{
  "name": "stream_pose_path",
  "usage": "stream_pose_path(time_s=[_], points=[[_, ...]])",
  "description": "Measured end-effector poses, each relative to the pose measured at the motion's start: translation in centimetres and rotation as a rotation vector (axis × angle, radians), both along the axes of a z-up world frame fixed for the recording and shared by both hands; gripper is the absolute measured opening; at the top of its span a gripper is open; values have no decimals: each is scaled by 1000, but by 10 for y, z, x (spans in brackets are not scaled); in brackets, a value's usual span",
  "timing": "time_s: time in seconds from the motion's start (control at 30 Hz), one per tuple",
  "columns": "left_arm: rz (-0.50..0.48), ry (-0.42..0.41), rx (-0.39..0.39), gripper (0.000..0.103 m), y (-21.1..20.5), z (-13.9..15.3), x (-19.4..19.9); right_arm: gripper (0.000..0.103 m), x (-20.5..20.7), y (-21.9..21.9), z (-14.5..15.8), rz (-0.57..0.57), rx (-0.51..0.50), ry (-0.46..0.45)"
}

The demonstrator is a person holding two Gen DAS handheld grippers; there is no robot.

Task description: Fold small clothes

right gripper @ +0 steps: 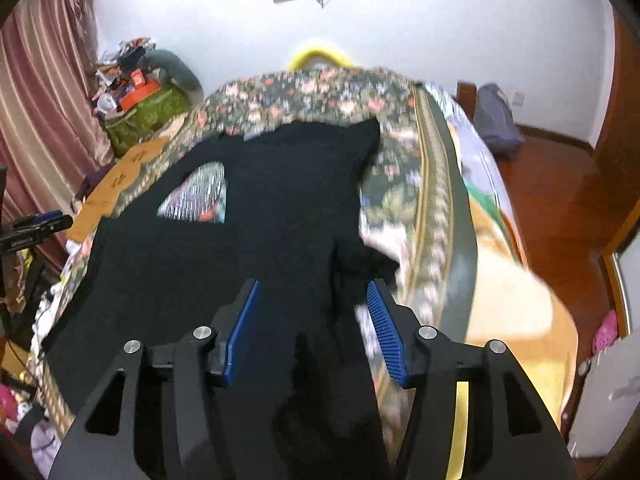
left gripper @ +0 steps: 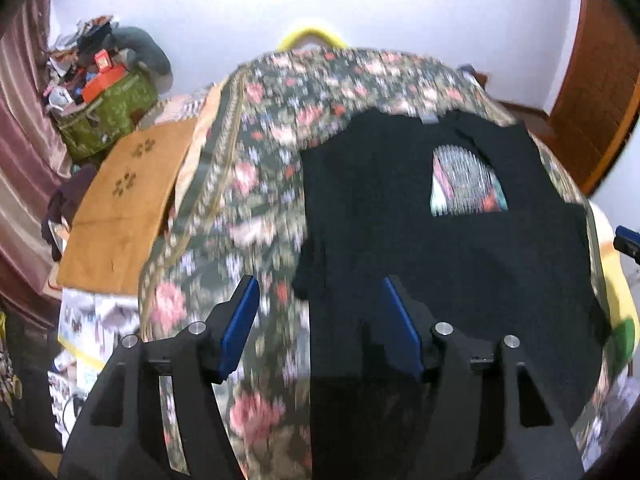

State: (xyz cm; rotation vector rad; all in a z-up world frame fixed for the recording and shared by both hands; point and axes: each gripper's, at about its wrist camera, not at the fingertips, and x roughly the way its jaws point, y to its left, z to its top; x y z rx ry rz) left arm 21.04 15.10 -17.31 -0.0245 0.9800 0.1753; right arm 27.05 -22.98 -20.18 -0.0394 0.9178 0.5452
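Observation:
A small black T-shirt (left gripper: 440,240) with a striped colourful print (left gripper: 466,182) lies spread flat on a floral bedspread (left gripper: 260,168). My left gripper (left gripper: 320,304) is open and empty above the shirt's left edge, one pad over the bedspread, the other over the shirt. In the right wrist view the shirt (right gripper: 240,240) fills the middle, its print (right gripper: 200,196) to the left. My right gripper (right gripper: 314,304) is open and empty above the shirt's right edge, where a sleeve lies bunched. The left gripper also shows at the right wrist view's left edge (right gripper: 36,226). Both views are blurred.
A brown cardboard sheet (left gripper: 124,208) lies left of the bedspread, with a green bag of clutter (left gripper: 108,108) and a pink curtain (left gripper: 24,160) behind. A yellow blanket (right gripper: 516,300) hangs off the bed's right side above a wooden floor (right gripper: 560,184). A white wall stands behind.

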Motion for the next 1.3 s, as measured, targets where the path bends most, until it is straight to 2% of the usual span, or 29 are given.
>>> stream_pose_path(time_s=[0.27, 0.37, 0.5, 0.63, 0.8, 0.83, 0.87, 0.9, 0.97, 1.0, 1.03, 1.17, 1.3], points=[[16, 111, -84, 63, 2, -32, -64, 51, -44, -29, -39, 2, -92, 99], [38, 145, -120, 63, 5, -44, -82, 51, -53, -40, -55, -19, -89, 152], [67, 206, -214, 63, 8, -59, -98, 51, -59, -53, -71, -68, -56, 201], [75, 196, -249, 64, 7, -62, -114, 51, -61, -53, -79, -69, -28, 226], [98, 179, -334, 64, 8, -68, -127, 49, -62, -46, -81, -51, -41, 229], [97, 173, -331, 61, 7, -67, -128, 45, -61, -46, -81, -49, -30, 235], [89, 167, -326, 59, 5, -66, -129, 30, -60, -47, -80, -50, -12, 243], [82, 160, -322, 51, 3, -65, -131, 15, -60, -46, -81, -49, 1, 251], [72, 148, -306, 35, -2, -61, -131, 10, -63, -44, -81, -46, 3, 245], [72, 144, -295, 17, -5, -59, -131, 9, -66, -44, -80, -35, 13, 236], [74, 145, -290, 8, -8, -57, -129, 8, -67, -45, -77, -24, 42, 231], [66, 112, -280, 5, -10, -42, -121, 7, -69, -48, -50, -32, 102, 159], [48, -1, -248, 5, -10, 3, -113, 7, -66, -60, -6, -42, 174, 67]])
